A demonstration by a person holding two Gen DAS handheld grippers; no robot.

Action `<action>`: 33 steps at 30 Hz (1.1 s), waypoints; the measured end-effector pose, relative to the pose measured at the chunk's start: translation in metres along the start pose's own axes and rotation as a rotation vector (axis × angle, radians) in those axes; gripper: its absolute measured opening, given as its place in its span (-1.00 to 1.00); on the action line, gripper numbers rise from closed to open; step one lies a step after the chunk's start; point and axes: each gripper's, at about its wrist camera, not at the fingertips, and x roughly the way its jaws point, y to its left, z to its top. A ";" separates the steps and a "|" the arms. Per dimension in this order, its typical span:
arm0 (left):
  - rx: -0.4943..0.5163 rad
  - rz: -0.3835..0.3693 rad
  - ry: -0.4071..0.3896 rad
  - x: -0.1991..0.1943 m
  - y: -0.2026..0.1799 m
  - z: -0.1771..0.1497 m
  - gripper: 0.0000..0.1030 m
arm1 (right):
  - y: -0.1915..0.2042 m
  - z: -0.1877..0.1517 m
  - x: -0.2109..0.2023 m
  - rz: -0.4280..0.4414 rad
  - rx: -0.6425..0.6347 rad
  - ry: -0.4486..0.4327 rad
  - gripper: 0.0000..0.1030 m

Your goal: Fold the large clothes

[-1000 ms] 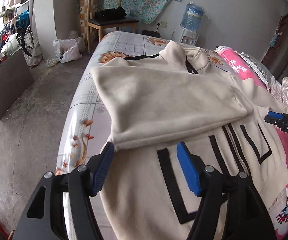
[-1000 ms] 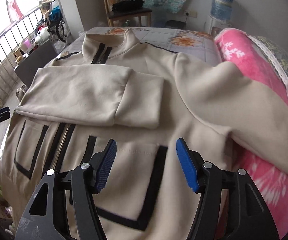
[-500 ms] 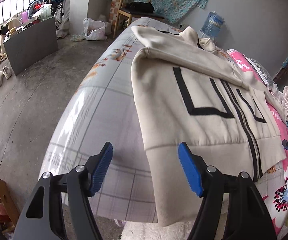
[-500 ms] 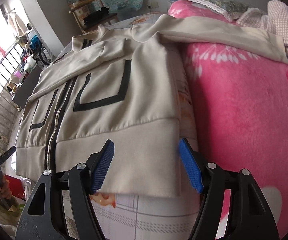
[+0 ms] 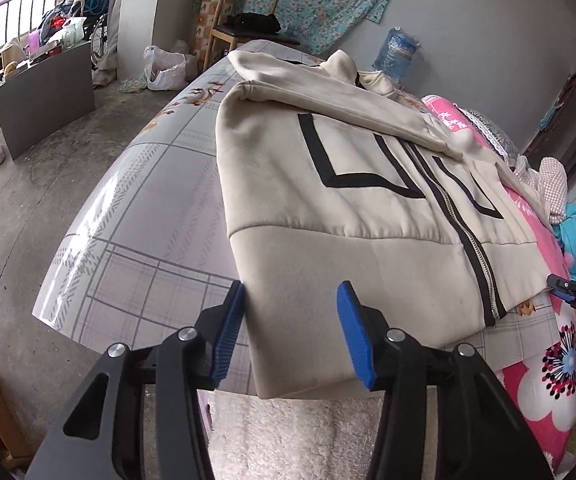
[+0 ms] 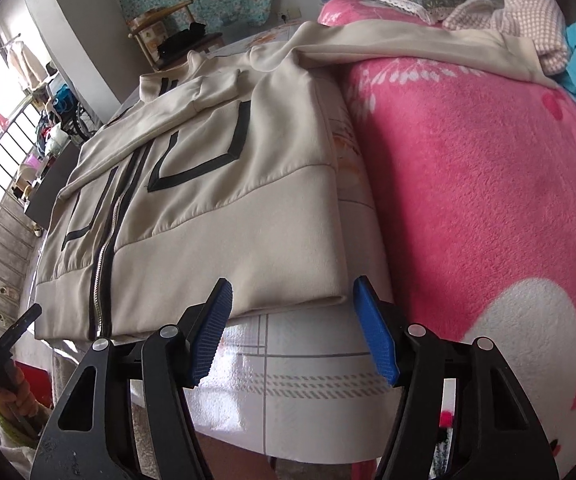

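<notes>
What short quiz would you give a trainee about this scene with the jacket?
1. True or false: the jacket lies face down on the bed.
2. Which part of the jacket is between the jaws of the left gripper? A. collar B. hem corner C. cuff
3. What does the unfolded sleeve lie on?

Key
1. False: the zipper faces up.
2. B. The jaws have just been closing but do not press yet. The same holds for the right gripper at the other hem corner.
3. The pink blanket.
</notes>
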 end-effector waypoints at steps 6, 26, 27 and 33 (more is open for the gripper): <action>-0.032 0.024 -0.012 0.000 0.003 0.000 -0.38 | -0.008 0.014 0.008 -0.001 0.032 -0.030 -0.49; 0.114 0.141 -0.034 -0.092 0.021 0.032 -0.91 | 0.035 -0.033 -0.087 0.167 -0.051 -0.092 -0.95; 0.119 0.154 -0.019 -0.094 0.024 0.029 -0.91 | 0.033 -0.042 -0.086 0.179 -0.032 -0.073 -0.95; 0.129 0.205 0.078 -0.072 0.036 0.001 -0.90 | 0.013 -0.077 -0.049 0.177 0.065 0.051 -0.94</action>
